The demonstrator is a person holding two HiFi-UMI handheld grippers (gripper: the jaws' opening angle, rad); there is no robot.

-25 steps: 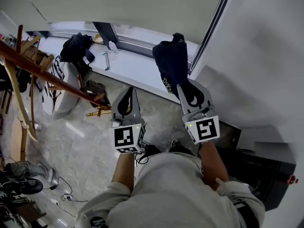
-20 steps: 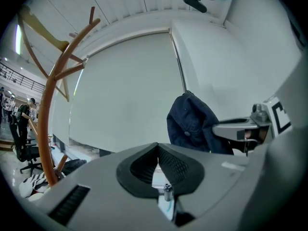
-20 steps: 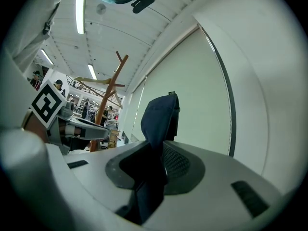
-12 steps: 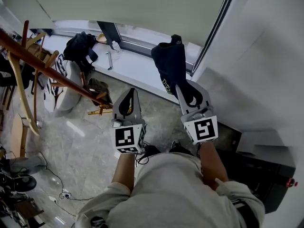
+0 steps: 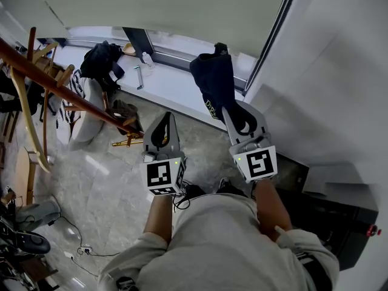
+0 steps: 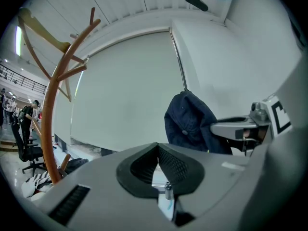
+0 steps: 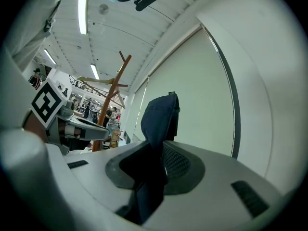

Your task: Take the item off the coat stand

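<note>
Nearest, the left claw (image 6: 157, 150) is pressed together with nothing in it. The right claw (image 7: 161, 154) is clamped on the navy cap (image 5: 212, 80), held up in the air, well apart from the wooden coat stand (image 5: 57, 93) at the left. The windowsill (image 5: 170, 86) lies beyond.

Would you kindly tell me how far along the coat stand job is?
Done: the navy cap is off the wooden coat stand, which stands away to the left. In hand: the right gripper is clamped on the cap; the left gripper is shut and empty. Left: probably only setting it down.
</note>
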